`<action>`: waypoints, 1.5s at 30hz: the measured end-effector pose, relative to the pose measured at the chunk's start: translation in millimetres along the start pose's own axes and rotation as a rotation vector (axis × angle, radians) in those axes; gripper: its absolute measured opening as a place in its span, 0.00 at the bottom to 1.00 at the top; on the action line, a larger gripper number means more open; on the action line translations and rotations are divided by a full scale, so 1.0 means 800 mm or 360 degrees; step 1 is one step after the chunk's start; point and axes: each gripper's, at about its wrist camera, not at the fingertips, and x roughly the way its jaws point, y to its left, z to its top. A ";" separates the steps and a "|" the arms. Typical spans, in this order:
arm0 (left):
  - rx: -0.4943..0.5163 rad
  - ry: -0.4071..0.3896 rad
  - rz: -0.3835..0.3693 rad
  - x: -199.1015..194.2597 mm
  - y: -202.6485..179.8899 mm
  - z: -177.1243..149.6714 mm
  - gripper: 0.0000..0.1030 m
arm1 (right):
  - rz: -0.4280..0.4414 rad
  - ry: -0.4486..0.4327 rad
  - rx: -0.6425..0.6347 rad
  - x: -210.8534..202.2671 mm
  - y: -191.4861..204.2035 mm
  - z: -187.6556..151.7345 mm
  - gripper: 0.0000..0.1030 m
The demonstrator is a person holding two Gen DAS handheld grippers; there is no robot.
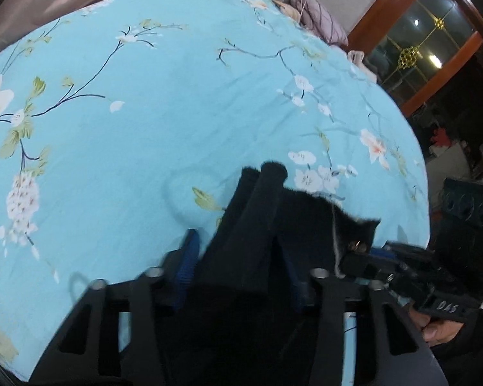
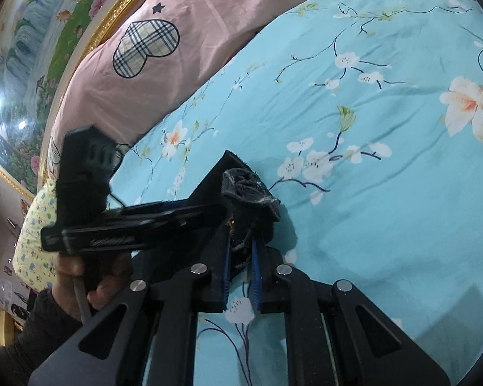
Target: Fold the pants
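The black pants [image 1: 273,218] are held up over the blue floral bedsheet [image 1: 145,122]. In the left wrist view my left gripper [image 1: 241,263] is shut on a thick bunch of the black cloth, which drapes over and hides the fingertips. My right gripper [image 1: 373,257] comes in from the right and grips the same edge of cloth. In the right wrist view my right gripper [image 2: 241,247] is shut on a rolled end of the pants [image 2: 248,193]. The left gripper [image 2: 190,212] lies across from the left, right against it.
A pink quilt with plaid hearts [image 2: 145,64] lies along the bed's far side, under a framed painting [image 2: 32,48]. A floral pillow [image 2: 35,241] sits at the left. A wooden glass-panelled door [image 1: 418,38] stands beyond the bed's right edge.
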 end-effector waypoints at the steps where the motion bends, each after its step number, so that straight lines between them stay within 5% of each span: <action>1: -0.0019 -0.0002 -0.0056 -0.002 0.003 0.002 0.17 | 0.0001 0.0006 0.0008 0.001 -0.003 -0.001 0.12; 15: 0.0055 -0.0324 -0.0063 -0.098 -0.027 -0.024 0.09 | 0.0334 -0.0069 -0.0179 -0.039 0.053 0.008 0.12; 22: 0.0002 -0.0500 -0.0042 -0.173 -0.020 -0.075 0.09 | 0.0554 -0.0041 -0.0281 -0.049 0.103 0.001 0.12; 32: -0.0184 -0.0638 -0.0035 -0.225 0.035 -0.165 0.09 | 0.0713 0.0173 -0.0495 -0.004 0.187 -0.039 0.12; 45: -0.0478 -0.0669 -0.0033 -0.216 0.108 -0.261 0.09 | 0.0702 0.0461 -0.0564 0.077 0.215 -0.096 0.12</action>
